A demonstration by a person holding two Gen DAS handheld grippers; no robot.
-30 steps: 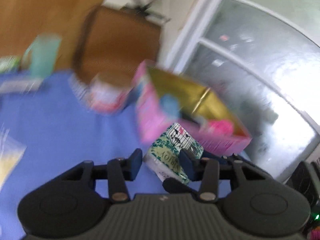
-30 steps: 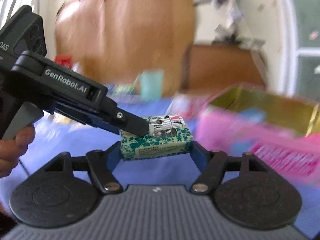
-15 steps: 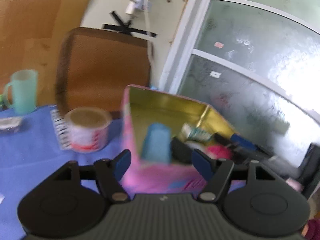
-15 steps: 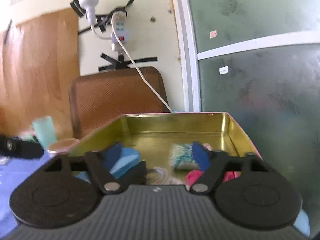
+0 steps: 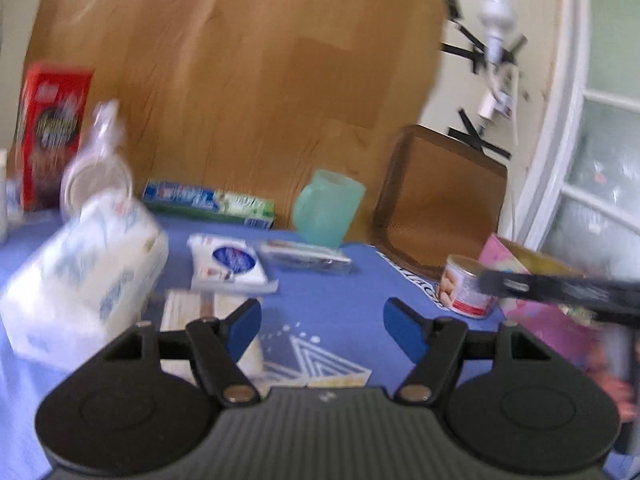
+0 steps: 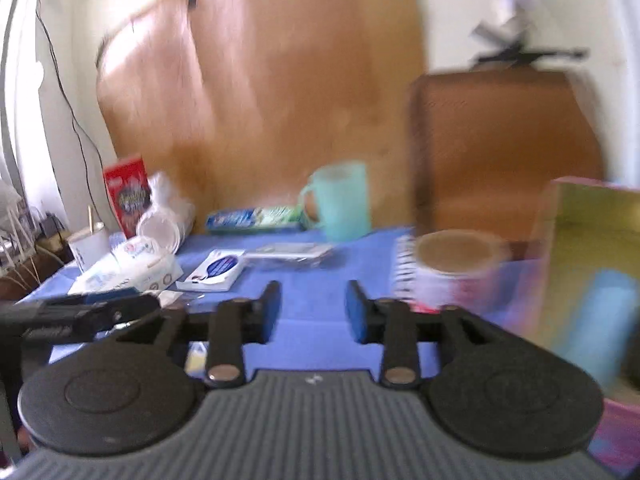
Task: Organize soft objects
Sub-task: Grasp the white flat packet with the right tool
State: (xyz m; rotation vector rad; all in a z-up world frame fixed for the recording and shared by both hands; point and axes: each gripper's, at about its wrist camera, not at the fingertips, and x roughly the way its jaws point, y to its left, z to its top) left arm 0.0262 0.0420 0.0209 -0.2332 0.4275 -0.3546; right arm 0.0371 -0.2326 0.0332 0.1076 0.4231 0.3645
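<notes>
Both views are motion-blurred. In the left wrist view the left gripper [image 5: 322, 326] sits at the bottom centre with its 2 blue-padded fingers spread wide and nothing between them, above the blue surface [image 5: 332, 296]. At the left of the frame lies a large white tissue pack [image 5: 84, 276], and just right of it, nearer the middle, a flat white packet with a blue oval [image 5: 230, 266]. A teal mug [image 5: 328, 208] stands at upper centre, a small tin can [image 5: 466, 286] at the right, and the pink box [image 5: 548, 320] with its gold inside at the far right edge (its contents too blurred to read here).

In the right wrist view the right gripper [image 6: 314, 306] is at lower centre, fingers parted by a moderate gap and gripping nothing. The pink box fills the right edge, with a light blue soft item [image 6: 600, 312] inside it. The tissue pack lies at middle left, and the left gripper reaches in from the lower left.
</notes>
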